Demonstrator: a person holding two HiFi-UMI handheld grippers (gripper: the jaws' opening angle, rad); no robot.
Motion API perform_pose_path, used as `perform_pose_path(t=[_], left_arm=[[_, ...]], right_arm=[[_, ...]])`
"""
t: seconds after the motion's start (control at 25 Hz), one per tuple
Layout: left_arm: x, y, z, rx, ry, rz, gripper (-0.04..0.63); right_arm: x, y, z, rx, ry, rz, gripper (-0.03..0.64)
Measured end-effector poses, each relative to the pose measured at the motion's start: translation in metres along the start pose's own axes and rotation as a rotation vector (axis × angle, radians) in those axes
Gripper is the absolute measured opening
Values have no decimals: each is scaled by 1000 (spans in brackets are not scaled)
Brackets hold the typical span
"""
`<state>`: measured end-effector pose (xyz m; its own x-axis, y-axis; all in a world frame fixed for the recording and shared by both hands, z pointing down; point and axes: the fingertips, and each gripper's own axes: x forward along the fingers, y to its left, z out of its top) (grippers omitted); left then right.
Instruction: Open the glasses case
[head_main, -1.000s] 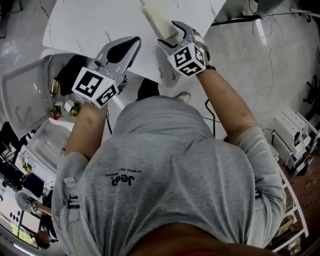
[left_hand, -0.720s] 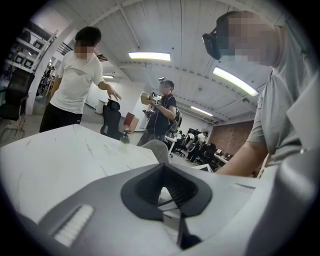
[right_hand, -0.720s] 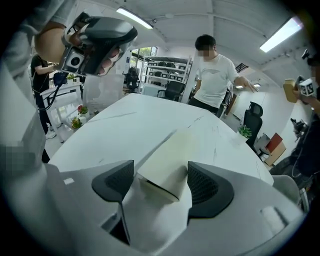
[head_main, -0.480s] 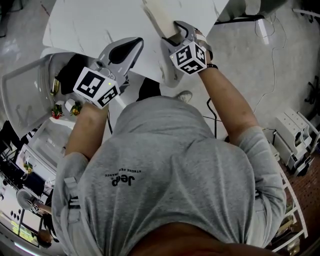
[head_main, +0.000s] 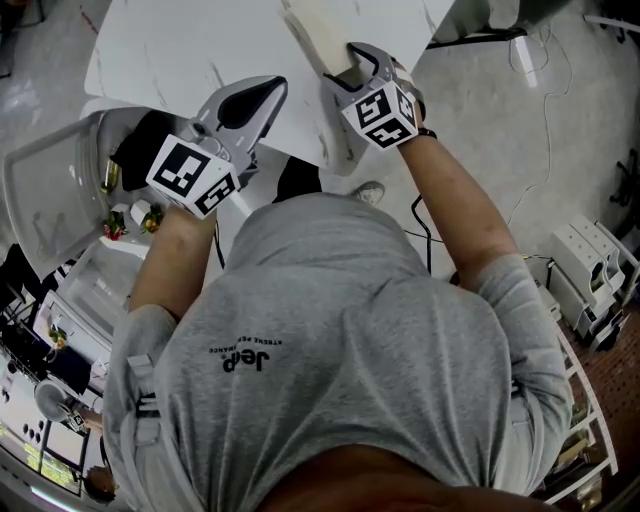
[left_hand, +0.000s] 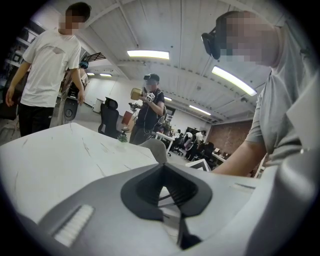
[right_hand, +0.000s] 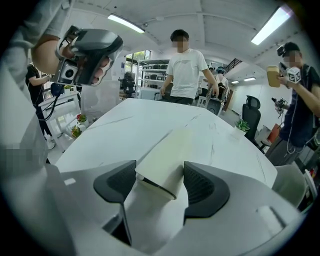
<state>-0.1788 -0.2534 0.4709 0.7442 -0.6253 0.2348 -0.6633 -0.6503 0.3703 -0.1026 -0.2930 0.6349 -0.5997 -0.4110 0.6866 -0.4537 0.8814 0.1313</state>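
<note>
A cream glasses case (head_main: 312, 32) (right_hand: 172, 150) lies shut on the white marble table (head_main: 180, 50), its near end toward me. My right gripper (head_main: 352, 62) (right_hand: 160, 181) straddles that near end. Its jaws are closing with the case between the dark pads (right_hand: 202, 186); a thin gap still shows on the right side. My left gripper (head_main: 262, 98) (left_hand: 161, 167) hovers at the table's near edge, left of the case and apart from it. Its jaws are shut with nothing in them.
The table's near edge (head_main: 290, 150) runs just under both grippers. A clear plastic chair (head_main: 45, 185) and small items stand at the left. Across the table stand a person in a white shirt (right_hand: 186, 65) and another holding grippers (left_hand: 150, 100).
My right gripper has edged slightly forward over the case's near end, and its jaws have narrowed a little. The left gripper has stayed put.
</note>
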Motion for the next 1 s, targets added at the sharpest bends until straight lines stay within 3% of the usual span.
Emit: perform_pose_path(t=[0.64, 1.0], left_arm=[[3, -3, 1, 5, -4, -14, 49], [4, -5, 1, 6, -6, -20, 49]], right_arm=[[-14, -7, 10, 37, -57, 0, 243], [-27, -14, 13, 35, -99, -31, 146]])
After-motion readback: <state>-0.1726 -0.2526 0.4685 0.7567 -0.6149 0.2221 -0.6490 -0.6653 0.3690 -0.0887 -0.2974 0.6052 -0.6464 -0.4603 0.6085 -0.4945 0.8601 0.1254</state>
